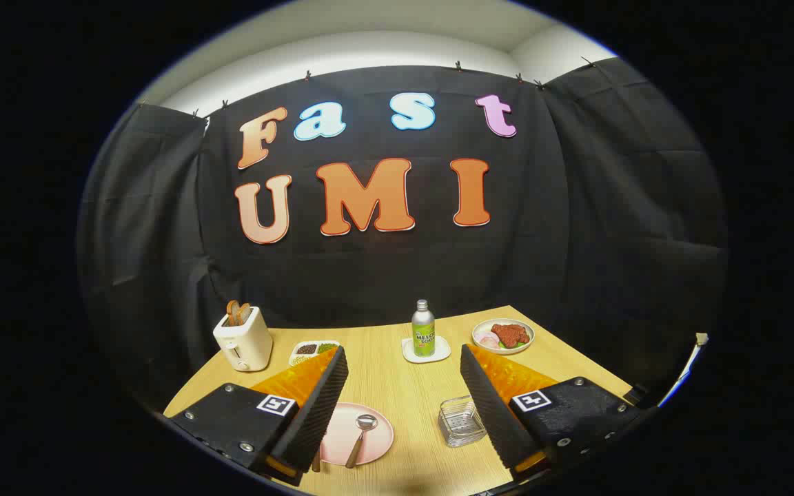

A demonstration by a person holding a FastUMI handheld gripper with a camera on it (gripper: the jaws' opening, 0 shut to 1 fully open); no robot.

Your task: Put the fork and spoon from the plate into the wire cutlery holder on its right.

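Observation:
A pink plate (pixel 376 441) lies on the wooden table, low between my fingers and close to the left one. On it rests a spoon (pixel 361 437) with a wooden handle, bowl pointing away from me. A second wooden handle (pixel 316 460) peeks out beside the left finger; the rest of it is hidden, so I cannot tell if it is the fork. The clear wire cutlery holder (pixel 460 420) stands to the plate's right, against the right finger. My gripper (pixel 404 406) hangs open above the table, holding nothing.
Further back stand a green soda bottle on a white coaster (pixel 424 331), a plate of food (pixel 503 336) to its right, a small divided dish (pixel 313 351) and a white toaster with toast (pixel 242 339) at the left. The table's far edge meets the black cloth.

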